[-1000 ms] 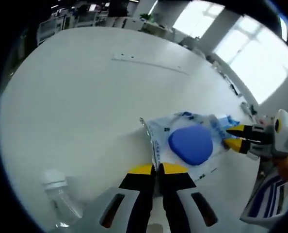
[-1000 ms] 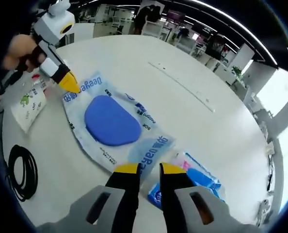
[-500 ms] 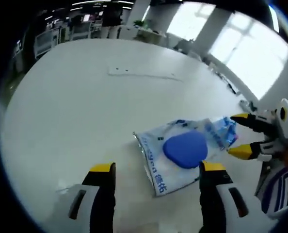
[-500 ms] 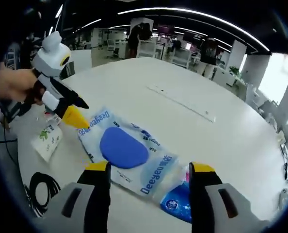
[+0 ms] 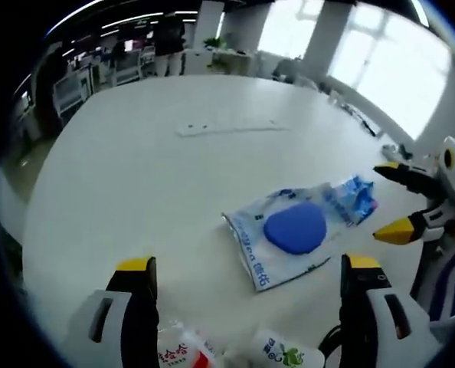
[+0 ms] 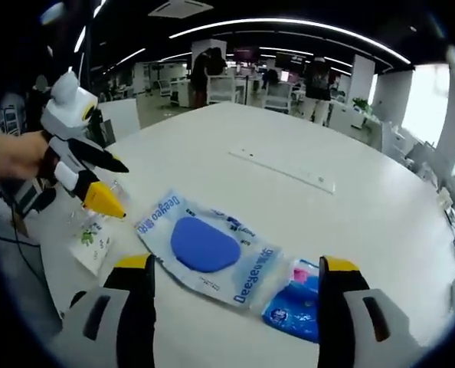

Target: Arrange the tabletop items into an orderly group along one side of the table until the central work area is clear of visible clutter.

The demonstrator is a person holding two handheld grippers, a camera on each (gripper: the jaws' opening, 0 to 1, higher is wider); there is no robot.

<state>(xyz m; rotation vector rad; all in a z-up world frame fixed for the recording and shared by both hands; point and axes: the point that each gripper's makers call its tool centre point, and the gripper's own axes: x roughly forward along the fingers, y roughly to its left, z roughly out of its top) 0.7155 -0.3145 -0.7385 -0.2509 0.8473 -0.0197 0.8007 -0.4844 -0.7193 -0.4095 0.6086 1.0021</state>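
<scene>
1. In the left gripper view, my left hand-held gripper (image 5: 249, 267) stood wide open with nothing between its jaws, low in the frame. The clear packet with the blue pad (image 5: 292, 234) lay flat on the white desk (image 5: 135, 153) right of centre, with a small blue packet (image 5: 356, 201) touching its far right end. Two white pouches (image 5: 235, 353) sat at the bottom edge between my jaws. The right hand-held gripper (image 5: 400, 201) came in from the right edge, also parted, just beside the blue packet.

2. I judged the risk here to be the flat, slick packet: a jaw coming down on it could skid it along the desk instead of lifting it, and drag the blue packet with it.

3. In the right gripper view, my right hand-held gripper (image 6: 237, 268) was open and empty at the bottom. The clear packet (image 6: 208, 247) lay at centre, the blue packet (image 6: 298, 300) at lower right by my right jaw. The left hand-held gripper (image 6: 105, 182) hung at the left, over a white pouch (image 6: 93, 241) near the desk's edge.

4. I judged that pouch could be nudged off the edge by a careless sweep, and that both grippers reaching for one packet might collide.
</scene>
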